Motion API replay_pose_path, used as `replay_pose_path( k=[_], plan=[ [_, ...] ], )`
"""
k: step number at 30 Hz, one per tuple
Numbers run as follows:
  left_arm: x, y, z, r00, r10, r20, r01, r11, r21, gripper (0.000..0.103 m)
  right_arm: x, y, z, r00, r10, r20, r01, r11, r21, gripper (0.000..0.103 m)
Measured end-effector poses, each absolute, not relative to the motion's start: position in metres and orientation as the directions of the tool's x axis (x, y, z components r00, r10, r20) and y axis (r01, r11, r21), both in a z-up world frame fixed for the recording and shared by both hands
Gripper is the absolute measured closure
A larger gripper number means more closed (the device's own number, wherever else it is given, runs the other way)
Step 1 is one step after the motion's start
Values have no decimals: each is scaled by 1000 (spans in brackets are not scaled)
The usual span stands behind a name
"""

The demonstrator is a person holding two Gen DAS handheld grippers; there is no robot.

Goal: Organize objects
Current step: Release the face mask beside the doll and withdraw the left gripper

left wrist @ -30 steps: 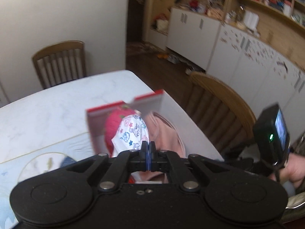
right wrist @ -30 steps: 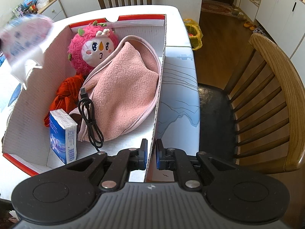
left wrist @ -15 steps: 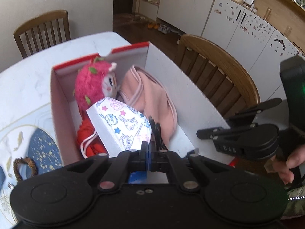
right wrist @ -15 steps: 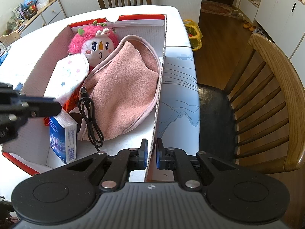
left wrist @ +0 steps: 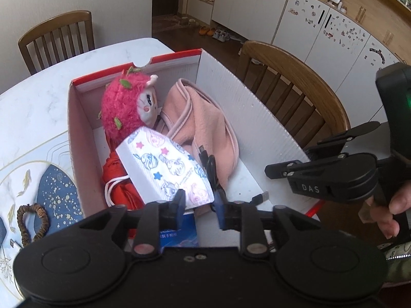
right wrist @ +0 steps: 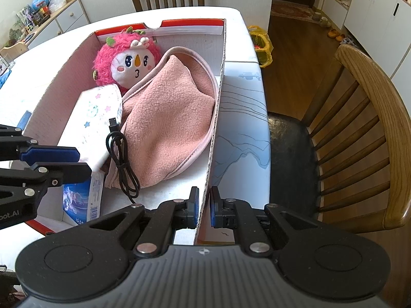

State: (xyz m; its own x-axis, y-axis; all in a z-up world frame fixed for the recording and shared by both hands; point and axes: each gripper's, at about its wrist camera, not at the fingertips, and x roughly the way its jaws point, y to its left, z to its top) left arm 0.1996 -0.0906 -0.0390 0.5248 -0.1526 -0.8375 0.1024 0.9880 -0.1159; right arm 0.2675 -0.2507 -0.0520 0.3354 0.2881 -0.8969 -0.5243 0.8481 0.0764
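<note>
A red-edged white cardboard box (left wrist: 231, 97) on the table holds a pink plush doll (left wrist: 123, 105), a pink fleece (left wrist: 205, 128), a black cable (left wrist: 210, 169), a red cloth (left wrist: 115, 179) and a blue tissue pack (left wrist: 179, 233). A white pack printed with ponies (left wrist: 164, 166) lies on the red cloth beside the doll. Its near corner sits between the jaws of my left gripper (left wrist: 200, 205), which are opening and no longer press it. My right gripper (right wrist: 204, 205) is shut on the box's near right wall (right wrist: 215, 118). The pack (right wrist: 95, 118) and my left gripper (right wrist: 82, 163) also show in the right wrist view.
A wooden chair (right wrist: 372, 128) stands close by the box's right side, another chair (left wrist: 56, 38) at the table's far end. A brown bead bracelet (left wrist: 30, 220) lies on a blue patterned mat left of the box. A yellow bag (right wrist: 262, 46) sits on the floor.
My left gripper came down into the box with the pony pack, then its jaws parted and the pack settled on the red cloth. The right gripper kept still on the box wall.
</note>
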Motion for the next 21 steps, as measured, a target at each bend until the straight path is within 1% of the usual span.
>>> replay_pose_path(
  k=[3,10,16,18,21],
  plan=[
    [197,-89,-36,537,-151,-830,96,988,-117,69,267,-251,-52,335,289,-897,-522,849,78,95],
    [190,-77,-26,568,-127,-813,47,991,-122,59,267,-251,-52,334,289,-897,-521,850,80,95],
    [184,-65,-17,600,-92,-795,5,994,-111,47,267,-251,-52,334,288,-897,-522,849,78,95],
    [181,-59,-13,612,-74,-787,-15,994,-106,41,267,-251,-52,334,289,-897,-522,849,79,95],
    [178,-47,-8,627,-49,-777,-51,993,-104,37,267,-251,-52,334,289,-897,-521,850,80,95]
  ],
)
